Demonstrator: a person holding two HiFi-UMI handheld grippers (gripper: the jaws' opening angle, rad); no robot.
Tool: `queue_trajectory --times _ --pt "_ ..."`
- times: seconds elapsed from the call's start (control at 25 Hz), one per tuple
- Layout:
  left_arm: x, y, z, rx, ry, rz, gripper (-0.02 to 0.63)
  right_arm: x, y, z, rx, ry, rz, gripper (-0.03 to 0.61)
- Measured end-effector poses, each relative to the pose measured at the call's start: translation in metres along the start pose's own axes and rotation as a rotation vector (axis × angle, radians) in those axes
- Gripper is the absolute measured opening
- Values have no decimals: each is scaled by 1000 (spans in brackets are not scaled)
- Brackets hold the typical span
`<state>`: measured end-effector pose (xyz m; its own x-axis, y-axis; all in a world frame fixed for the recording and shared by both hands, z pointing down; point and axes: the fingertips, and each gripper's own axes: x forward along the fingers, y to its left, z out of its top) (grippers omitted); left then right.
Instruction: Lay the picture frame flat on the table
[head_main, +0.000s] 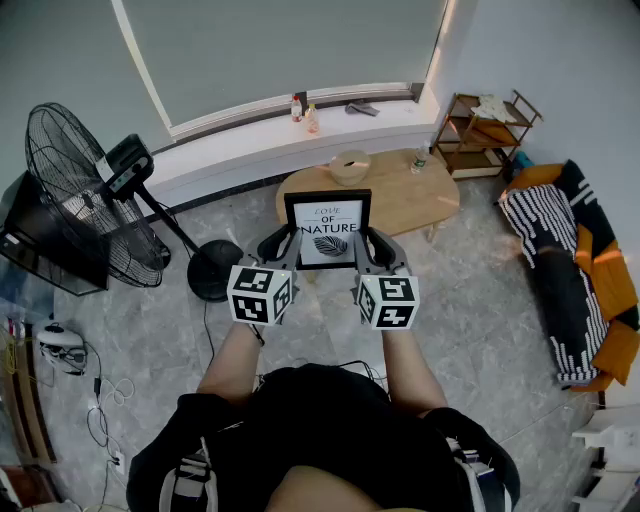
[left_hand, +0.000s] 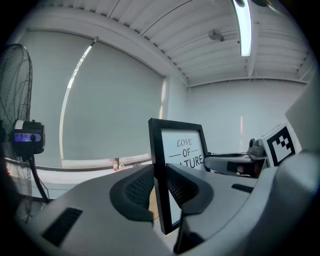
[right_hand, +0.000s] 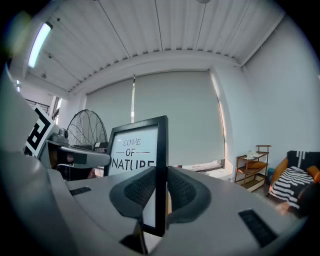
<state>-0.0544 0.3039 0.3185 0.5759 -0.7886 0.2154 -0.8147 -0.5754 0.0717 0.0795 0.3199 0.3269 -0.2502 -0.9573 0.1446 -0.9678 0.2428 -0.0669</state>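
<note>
Room evenly lit, cool and soft; only faint shadows on the floor in the head view. Long white ceiling tube lamp (left_hand: 244, 27) blows out at upper right of my left gripper view. Pale grey roller blind (head_main: 280, 45) glows flat with a bright edge strip. Both gripper views bend strongly, corners black. Print in the black picture frame (right_hand: 137, 150) is sharp; my left gripper (left_hand: 160, 186) looks soft near the lens.

Matt black picture frame (head_main: 328, 230), white paper print
Its smooth rim sits between dimpled, rubbery dark pads (left_hand: 139, 186) on smooth grey plastic fingers (left_hand: 100, 210); beyond the fingertips, a pale wooden table (head_main: 410, 200).
</note>
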Motion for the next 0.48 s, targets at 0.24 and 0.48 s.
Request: queue_trajectory --times 0.24,0.48 --pt "-20 -2 0 2 -11 4 91 -14 14 1 16 -15 1 89" --pt "-26 5 1 -1 -16 -1 91 -14 22 2 15 -13 -3 89"
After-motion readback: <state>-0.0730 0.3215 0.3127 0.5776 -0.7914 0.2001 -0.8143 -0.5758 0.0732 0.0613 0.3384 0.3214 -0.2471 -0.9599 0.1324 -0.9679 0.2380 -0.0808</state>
